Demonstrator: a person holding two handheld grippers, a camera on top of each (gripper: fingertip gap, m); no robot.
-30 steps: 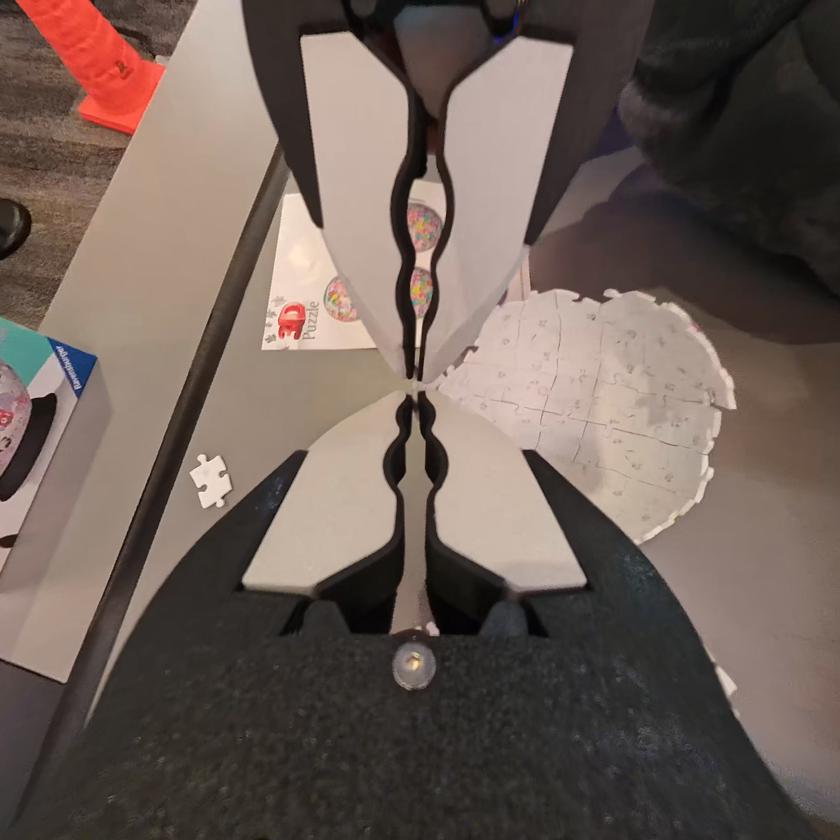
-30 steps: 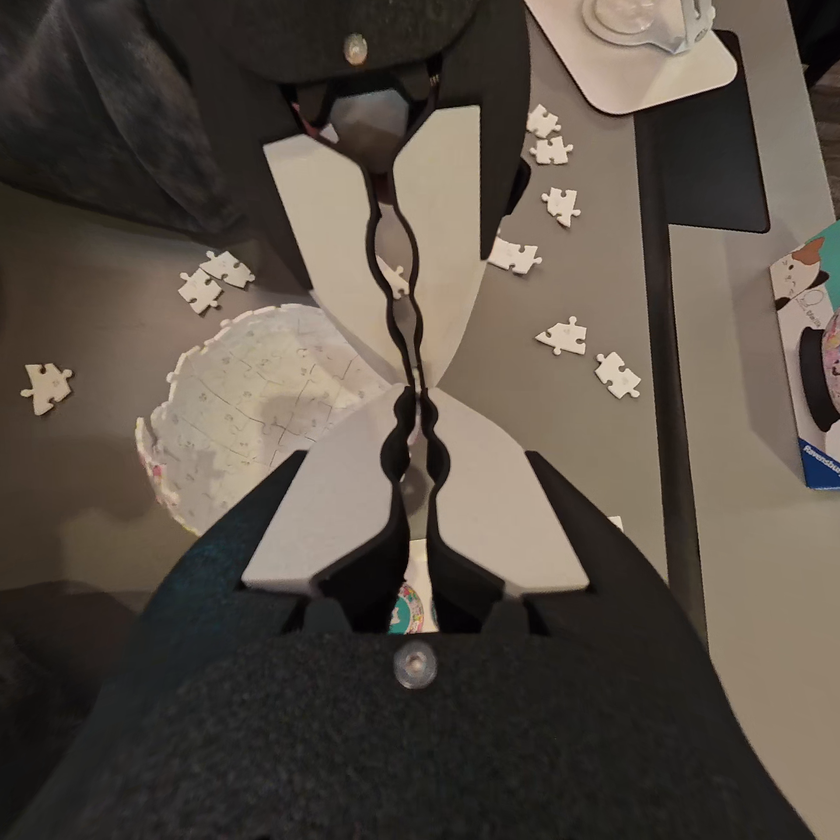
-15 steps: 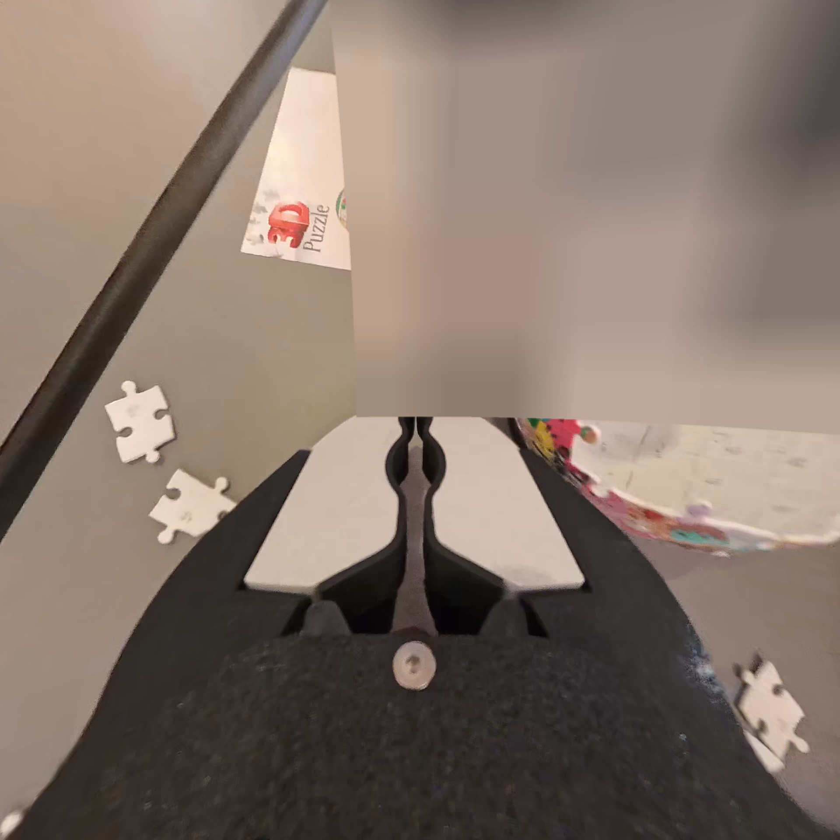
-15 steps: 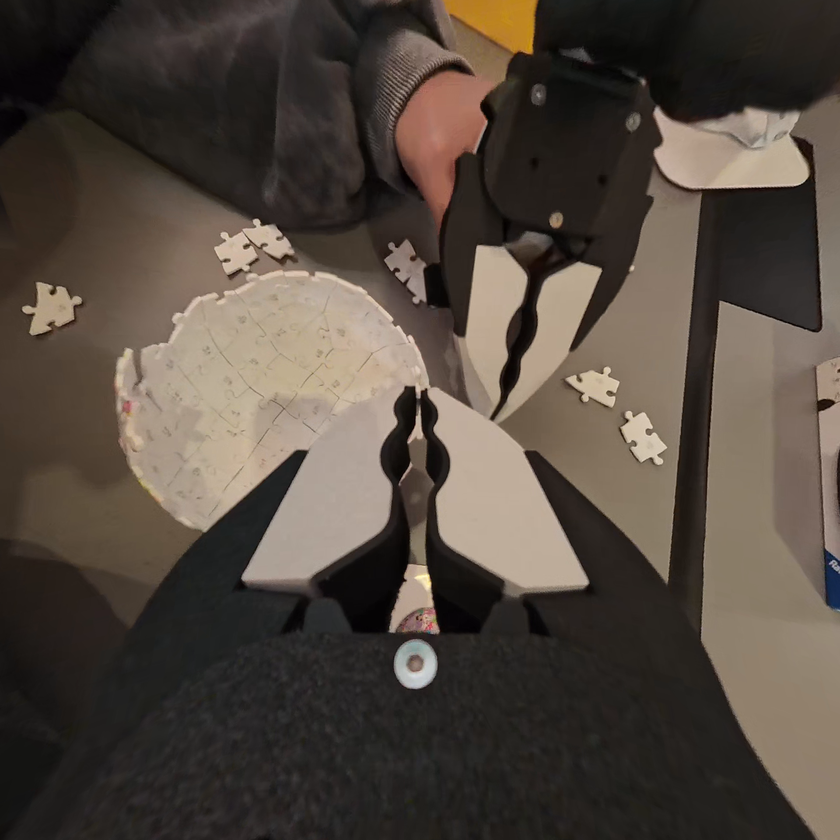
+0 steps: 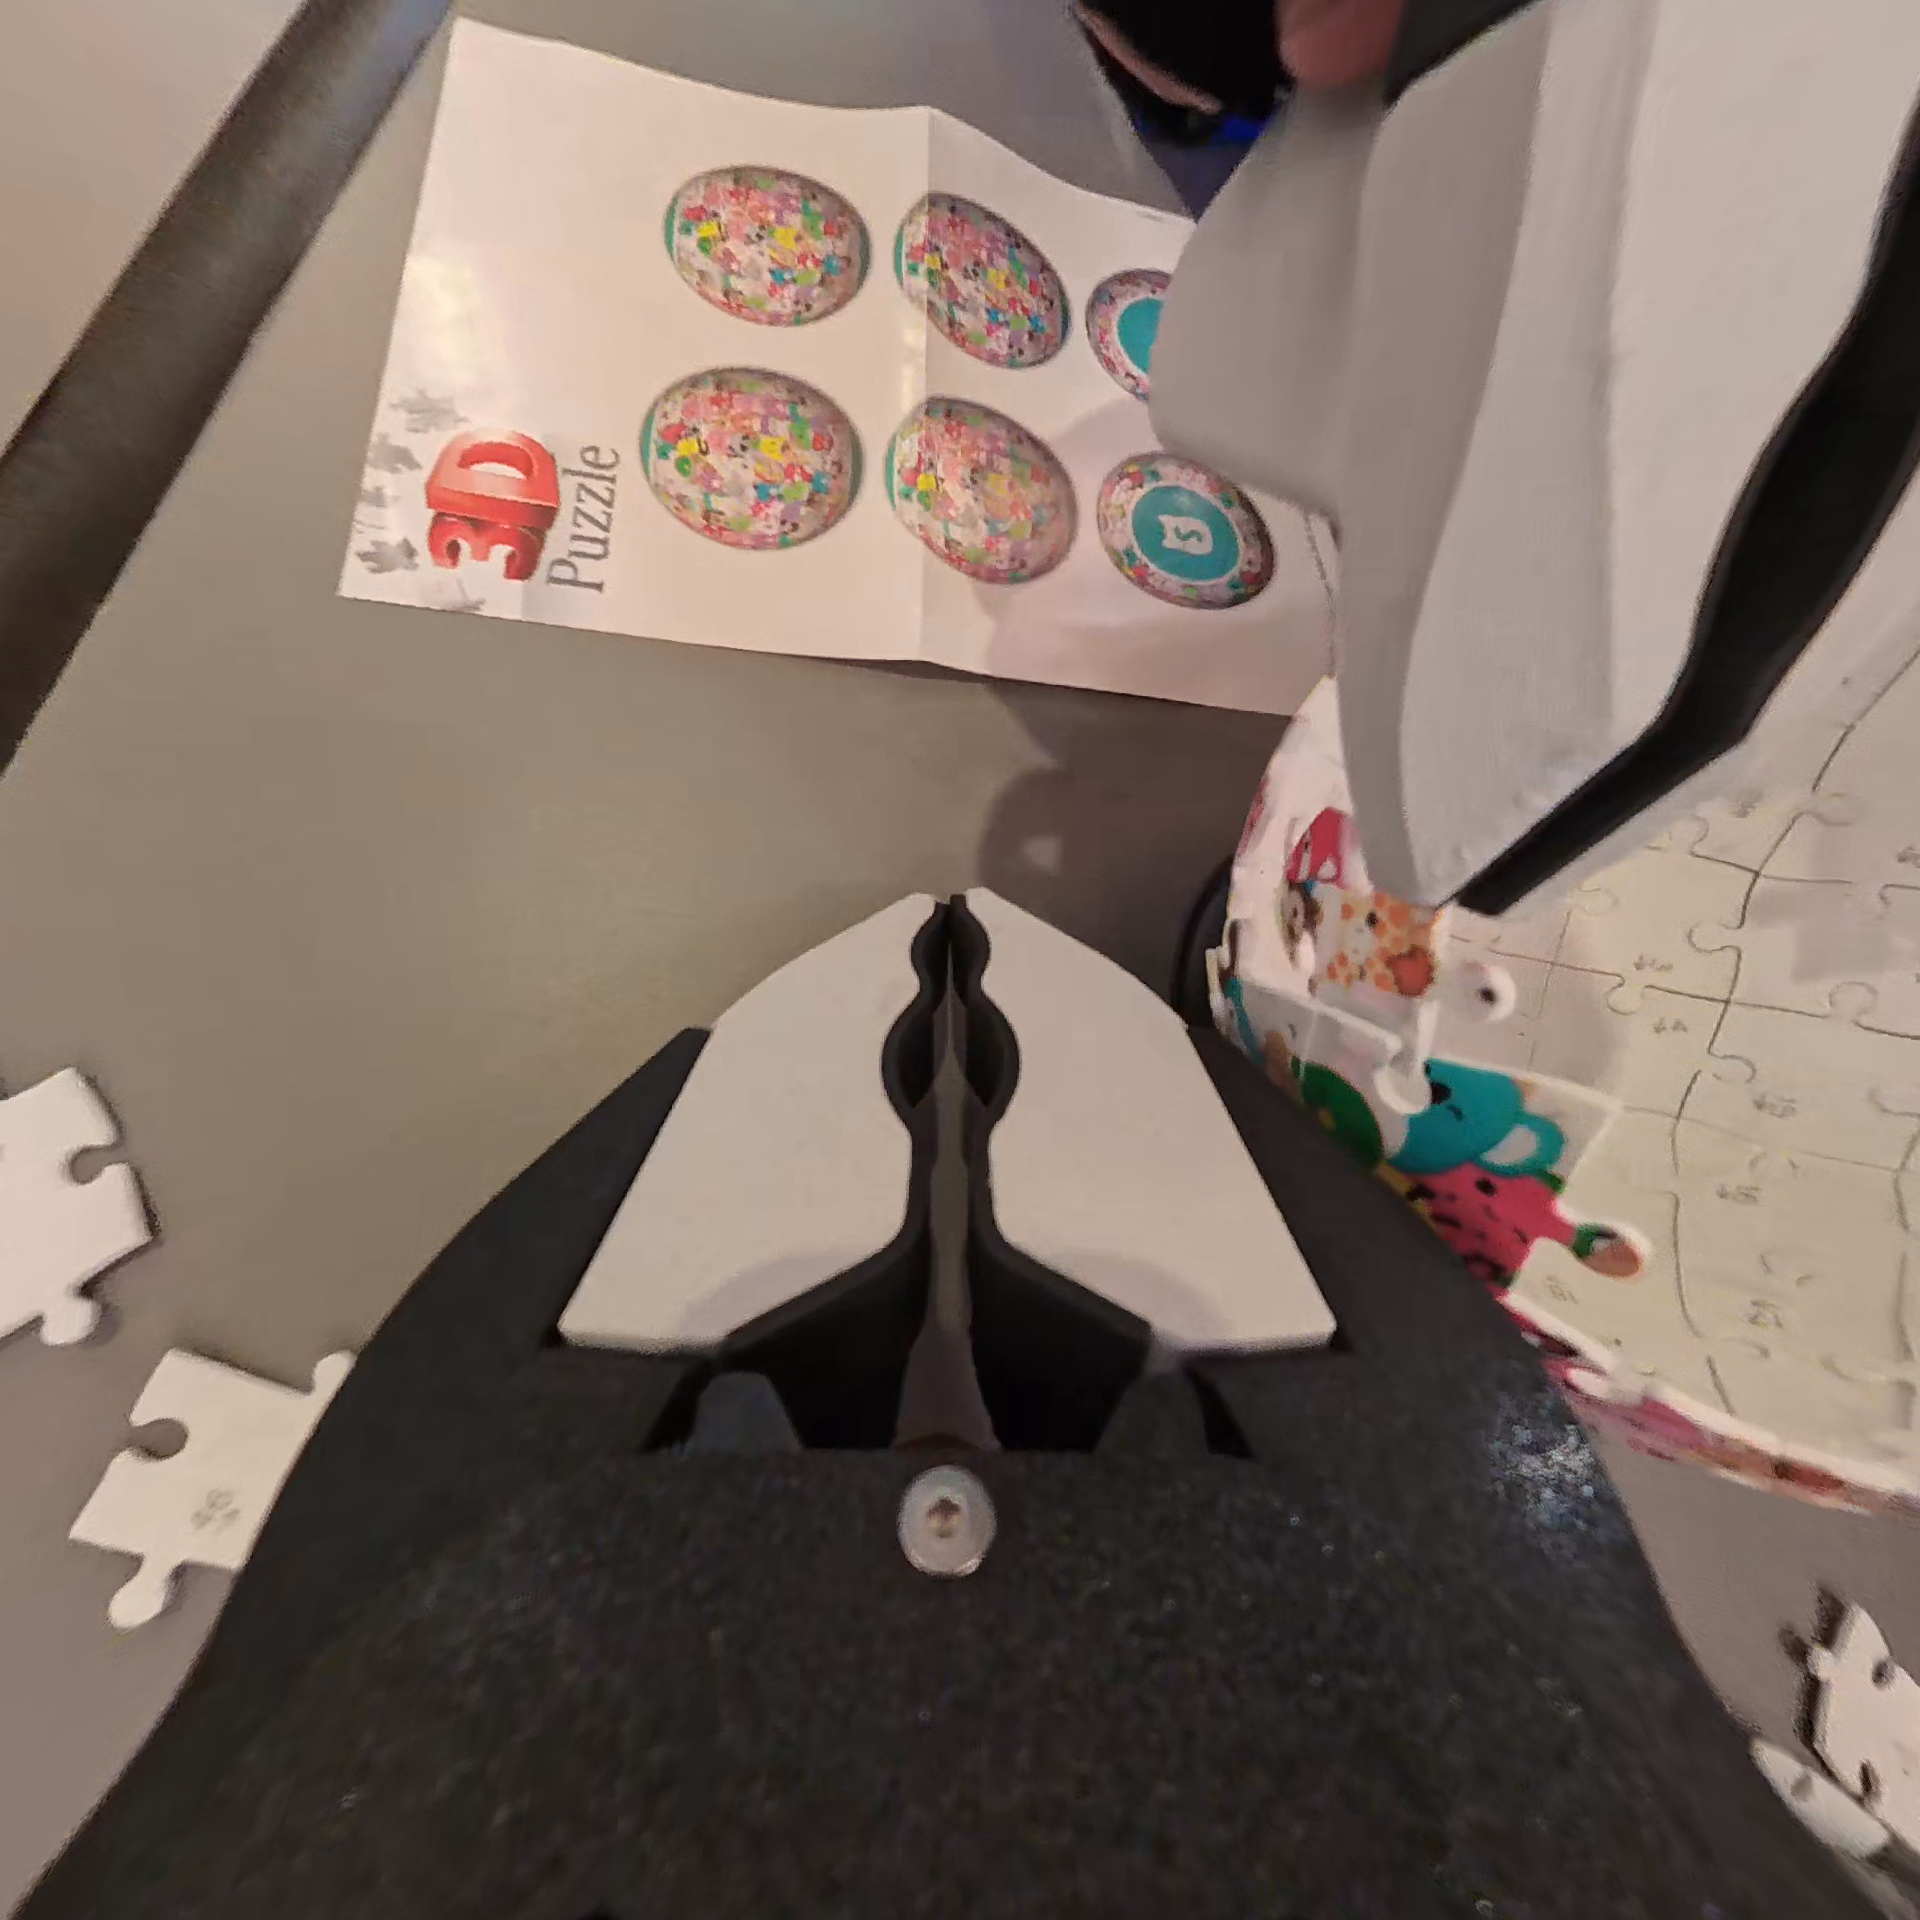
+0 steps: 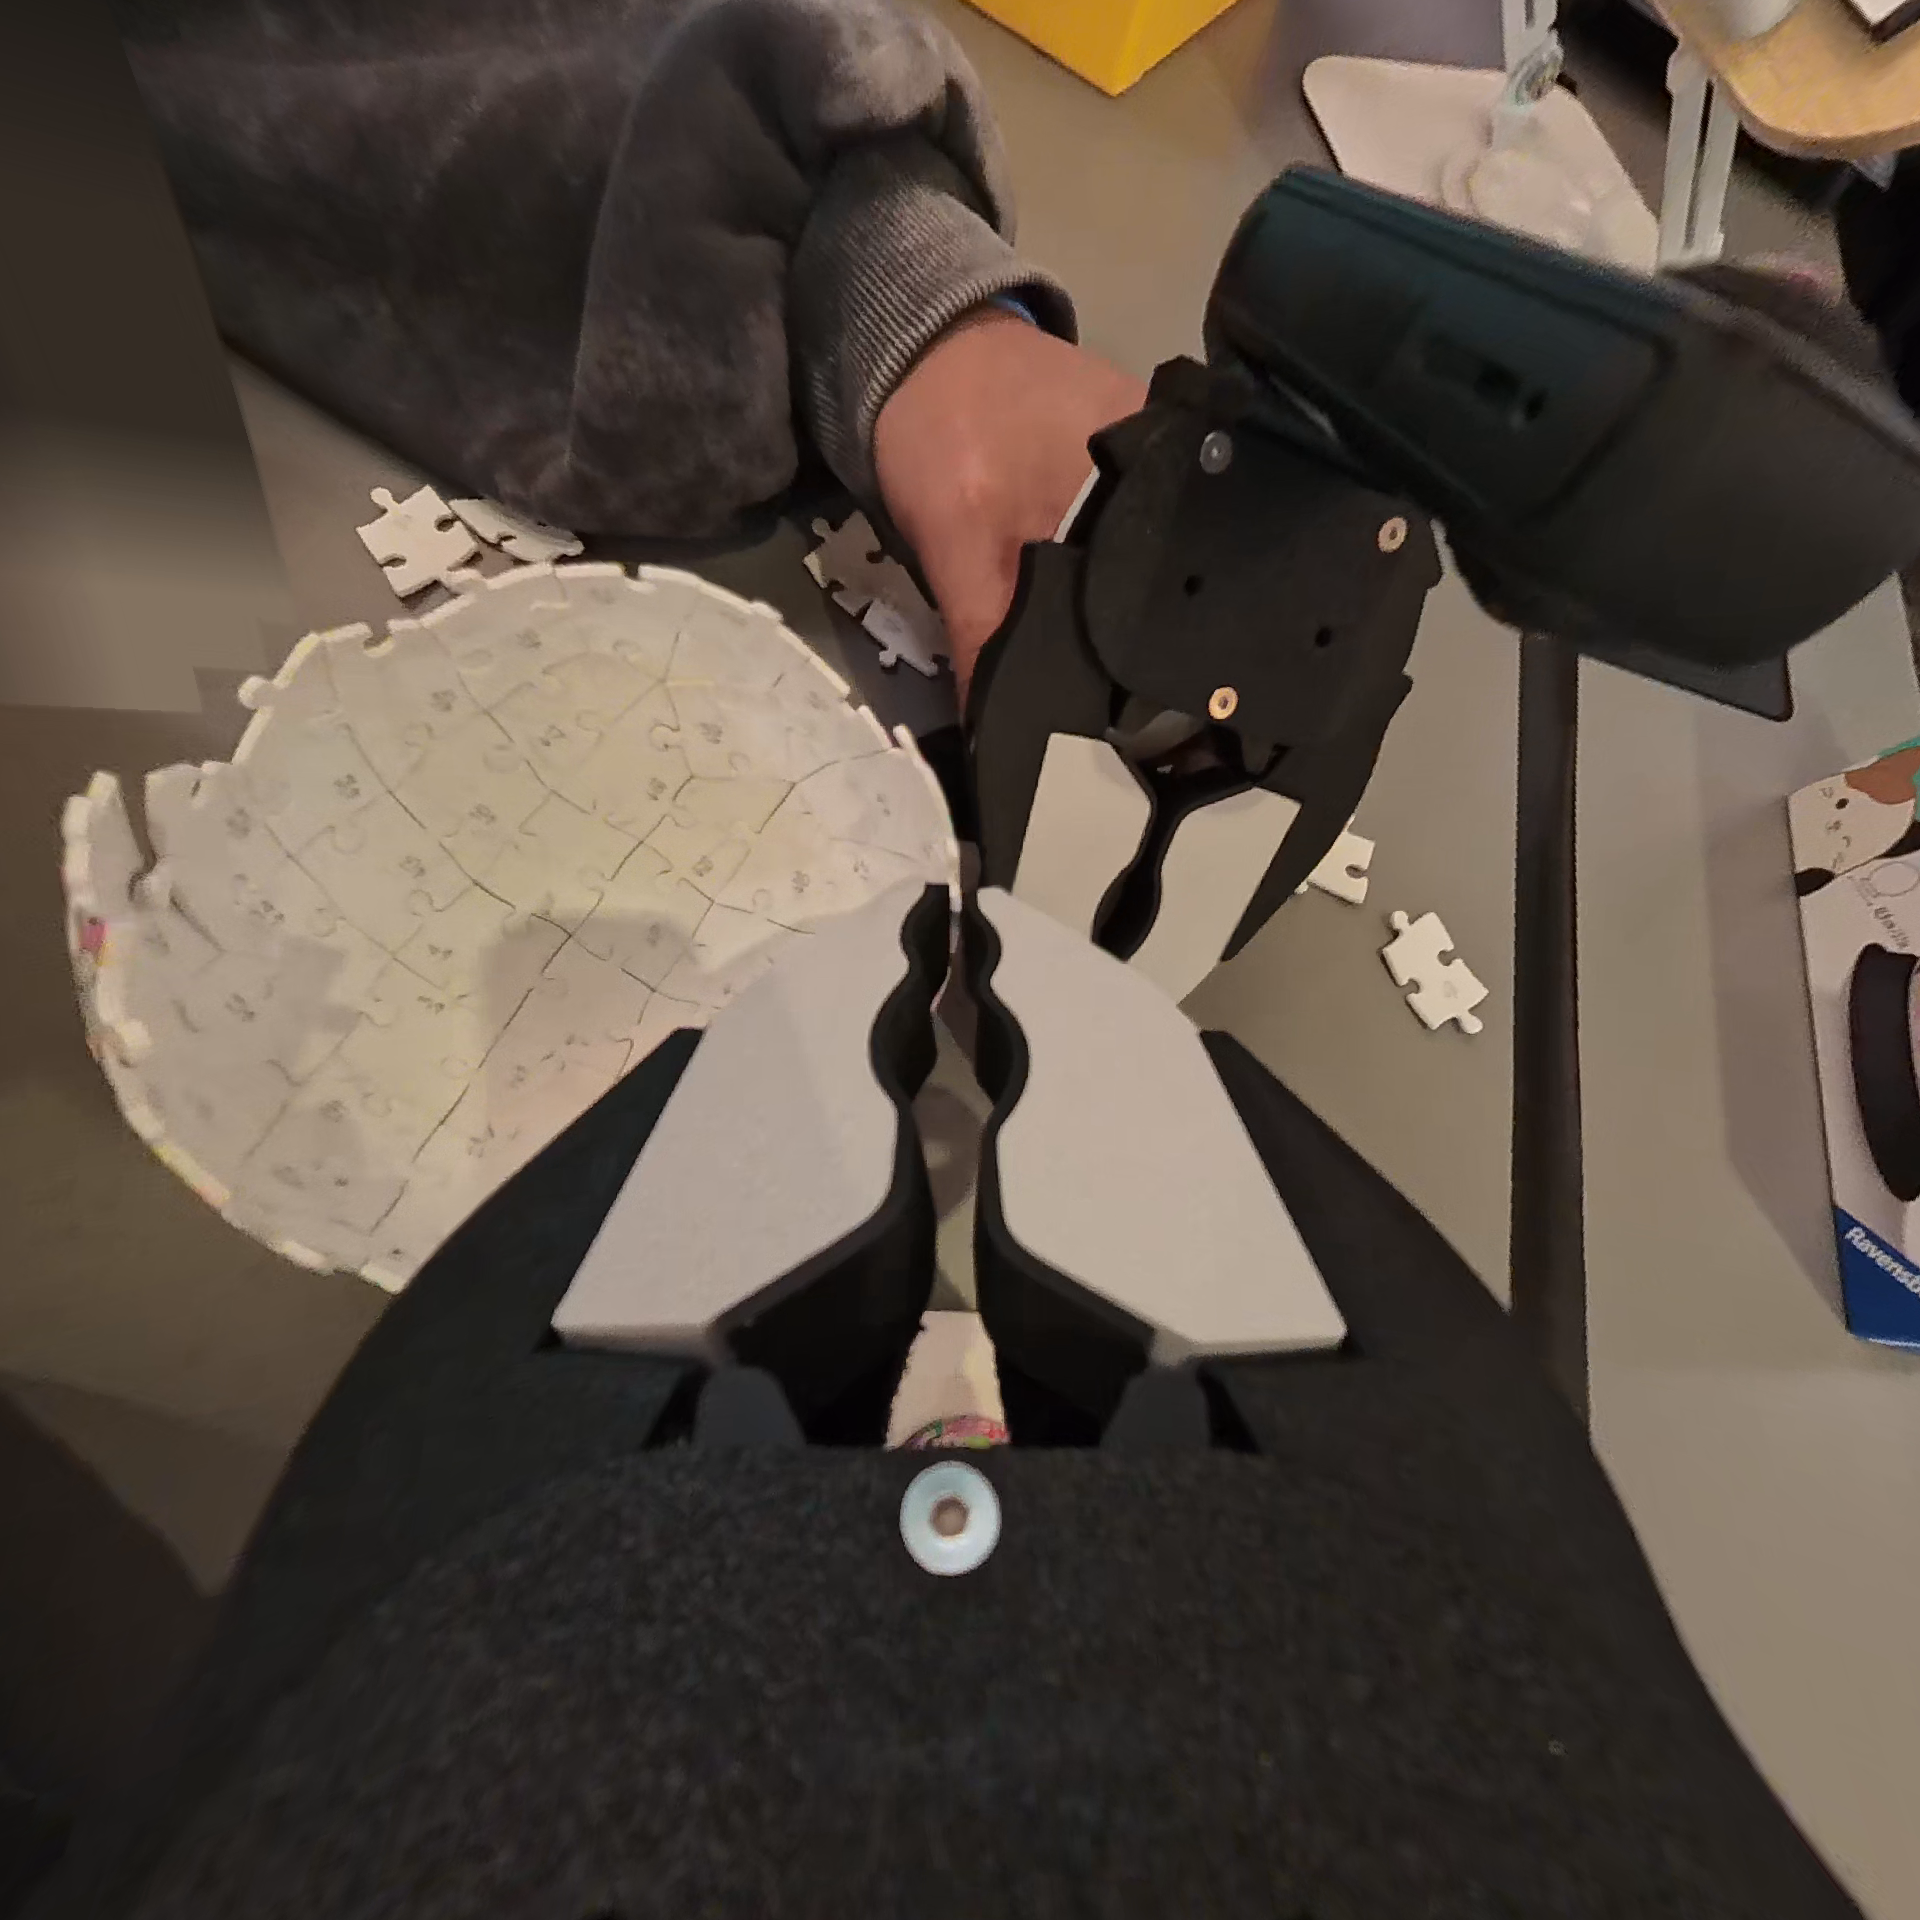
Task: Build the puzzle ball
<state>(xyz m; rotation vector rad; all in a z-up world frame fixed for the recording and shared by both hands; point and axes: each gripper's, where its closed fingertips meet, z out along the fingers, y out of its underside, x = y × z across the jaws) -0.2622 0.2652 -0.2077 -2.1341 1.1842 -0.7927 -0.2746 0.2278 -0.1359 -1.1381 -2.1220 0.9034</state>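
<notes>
Puzzle ball (image 6: 499,914): a half-built shell of joined pieces, open side up and white inside, lying on the grey table (image 5: 623,831). It sits just ahead and to the left of the right gripper's tips; from the left gripper it lies to the right, coloured outside showing.

Right gripper (image 6: 958,906): its tips are pressed together at the shell's near rim. In the left wrist view they appear to pinch a coloured piece (image 5: 1371,951) at that rim; whether the piece is already seated cannot be told.

Left gripper (image 5: 951,906): fingers closed with nothing between them, low over bare table just beside the shell, pointing toward the instruction sheet (image 5: 790,395).

Loose pieces: several lie white side up, among them one (image 6: 1439,971) to the right of the right gripper and one (image 5: 197,1465) at the left gripper's near left.

Box (image 6: 1870,1049): at the far right edge of the right wrist view.

Step in hand: probably fitting one rim piece into the shell.

Next move: likely needs the tabs lined up with the neighbouring notches and a gentle press, with the left gripper steadying the shell so that it does not rock or split.
</notes>
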